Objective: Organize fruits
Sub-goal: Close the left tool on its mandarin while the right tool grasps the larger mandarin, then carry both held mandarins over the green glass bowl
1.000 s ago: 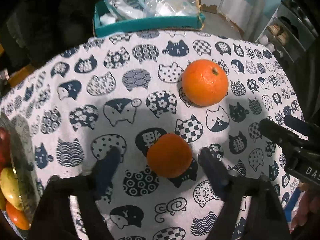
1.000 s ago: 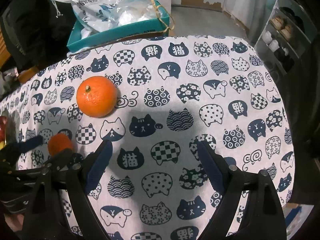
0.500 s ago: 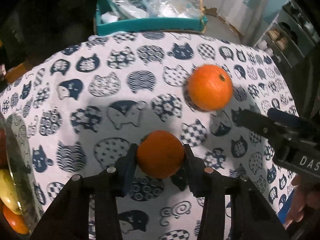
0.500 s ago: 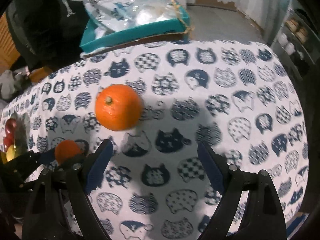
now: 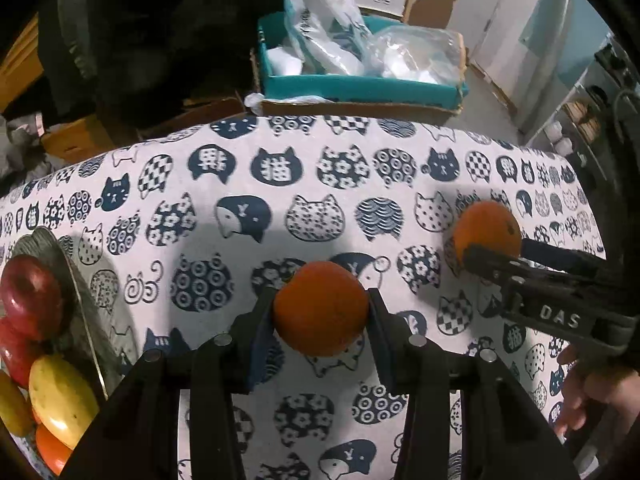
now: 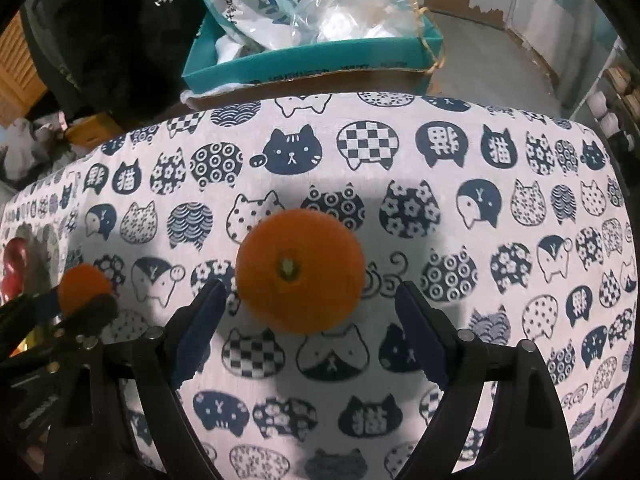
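The cat-print tablecloth [image 5: 280,208] lies bare toward its far edge. At its left edge sits the glass fruit bowl [image 5: 86,316]. The larger orange [image 6: 300,272], beside the right gripper [image 6: 310,330] a second ago, now sits between its spread fingers, seemingly untouched. The left gripper [image 5: 320,326] stays clamped on the small orange [image 5: 320,308].

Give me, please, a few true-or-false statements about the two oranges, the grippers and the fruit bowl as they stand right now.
1. The left gripper is shut on the smaller orange. True.
2. The right gripper is clamped on the larger orange. False: its jaws stand wide, with the orange between them untouched.
3. The bowl at the left holds red and yellow fruit. True.
4. The teal box sits on the cat-print tablecloth. False: it lies beyond the table's far edge.
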`<act>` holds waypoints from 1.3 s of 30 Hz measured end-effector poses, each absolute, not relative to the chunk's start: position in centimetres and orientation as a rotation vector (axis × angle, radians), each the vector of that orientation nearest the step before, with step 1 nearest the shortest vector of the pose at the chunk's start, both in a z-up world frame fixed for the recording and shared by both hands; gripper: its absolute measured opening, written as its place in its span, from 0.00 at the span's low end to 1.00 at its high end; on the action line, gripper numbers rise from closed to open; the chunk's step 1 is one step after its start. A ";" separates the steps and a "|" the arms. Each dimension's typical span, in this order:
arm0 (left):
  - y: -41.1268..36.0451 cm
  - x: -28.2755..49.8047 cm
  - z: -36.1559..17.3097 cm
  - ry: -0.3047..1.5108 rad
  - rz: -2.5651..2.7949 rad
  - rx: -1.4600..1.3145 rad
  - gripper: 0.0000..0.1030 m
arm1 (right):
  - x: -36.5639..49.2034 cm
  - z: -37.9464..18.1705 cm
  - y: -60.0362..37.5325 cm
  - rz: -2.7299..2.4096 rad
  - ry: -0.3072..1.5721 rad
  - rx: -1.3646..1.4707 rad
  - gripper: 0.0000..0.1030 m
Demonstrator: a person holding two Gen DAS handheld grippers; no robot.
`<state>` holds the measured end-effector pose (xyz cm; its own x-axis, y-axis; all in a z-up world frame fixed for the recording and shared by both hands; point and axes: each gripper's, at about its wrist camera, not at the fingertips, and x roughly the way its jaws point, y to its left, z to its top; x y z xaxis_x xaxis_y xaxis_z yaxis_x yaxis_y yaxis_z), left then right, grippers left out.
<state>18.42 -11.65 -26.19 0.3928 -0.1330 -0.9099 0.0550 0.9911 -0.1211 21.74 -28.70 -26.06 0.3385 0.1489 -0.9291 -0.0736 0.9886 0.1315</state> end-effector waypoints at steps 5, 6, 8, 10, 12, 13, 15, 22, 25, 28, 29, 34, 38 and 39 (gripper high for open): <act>-10.8 18.5 -26.0 1.159 -0.112 -0.096 0.44 | 22.5 -26.9 -28.3 0.140 1.224 0.062 0.82; -10.6 18.5 -25.9 1.157 -0.112 -0.100 0.44 | 22.5 -27.1 -28.2 0.139 1.230 0.060 0.80; -10.4 18.4 -25.7 1.154 -0.111 -0.104 0.44 | 22.6 -27.4 -28.0 0.151 1.238 0.064 0.67; -10.2 18.4 -25.4 1.147 -0.111 -0.108 0.44 | 22.6 -27.4 -27.7 0.156 1.227 0.058 0.64; -9.9 18.2 -25.0 1.139 -0.109 -0.114 0.43 | 22.4 -27.3 -27.3 0.146 1.213 0.032 0.63; -9.8 18.2 -24.8 1.136 -0.109 -0.116 0.43 | 22.2 -27.3 -27.2 0.143 1.207 0.019 0.63; -9.6 18.0 -24.5 1.127 -0.108 -0.115 0.43 | 21.8 -27.2 -27.0 0.133 1.190 -0.005 0.62; -8.9 17.0 -23.0 1.095 -0.097 -0.121 0.43 | 19.8 -25.7 -27.1 0.130 1.150 -0.005 0.62; -8.7 16.3 -22.2 1.081 -0.097 -0.122 0.43 | 18.9 -24.4 -26.8 0.129 1.121 -0.019 0.62; -8.7 15.4 -21.4 1.066 -0.102 -0.114 0.43 | 17.8 -23.1 -26.4 0.137 1.092 -0.033 0.62; -8.7 15.0 -21.0 1.061 -0.105 -0.113 0.43 | 17.4 -22.5 -26.4 0.140 1.083 -0.037 0.62; -8.8 13.6 -19.4 1.035 -0.122 -0.112 0.43 | 15.8 -20.0 -26.1 0.149 1.043 -0.037 0.62; -8.8 12.3 -17.3 0.992 -0.127 -0.096 0.43 | 14.6 -18.0 -26.2 0.145 1.011 -0.037 0.62; -8.8 12.0 -16.9 0.983 -0.127 -0.093 0.43 | 14.2 -17.4 -26.2 0.146 1.001 -0.037 0.62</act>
